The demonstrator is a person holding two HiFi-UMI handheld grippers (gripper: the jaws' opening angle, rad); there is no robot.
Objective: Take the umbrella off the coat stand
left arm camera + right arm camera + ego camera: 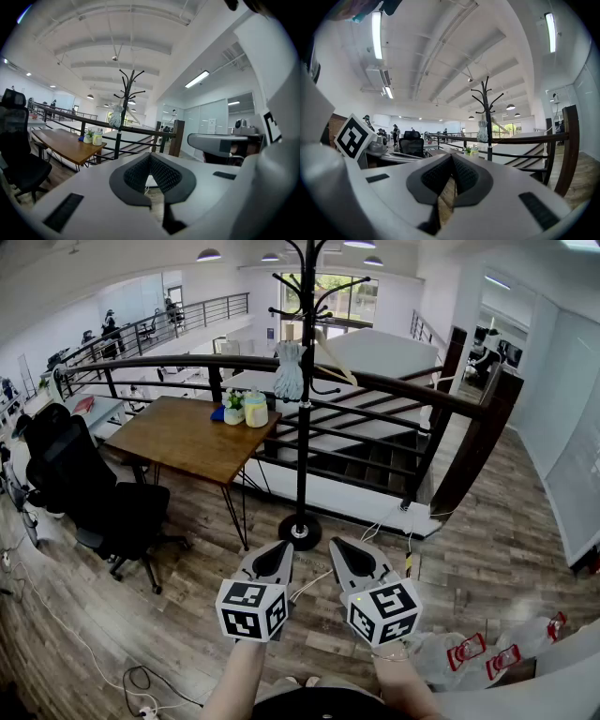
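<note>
On the plank floor (pixel 487 521) stand the coat stand's round base (pixel 300 532), a black office chair (pixel 103 493) and a bench (pixel 178 437). A jar (pixel 255 410) and a potted plant (pixel 233 412) sit at the bench's far corner.

This is an open-plan office: a black office chair (pixel 89 488) beside a wooden desk (pixel 192 439), people (pixel 396 132) at further workstations, glass-walled rooms (pixel 202 123), strip lights (pixel 197 79) overhead.
</note>
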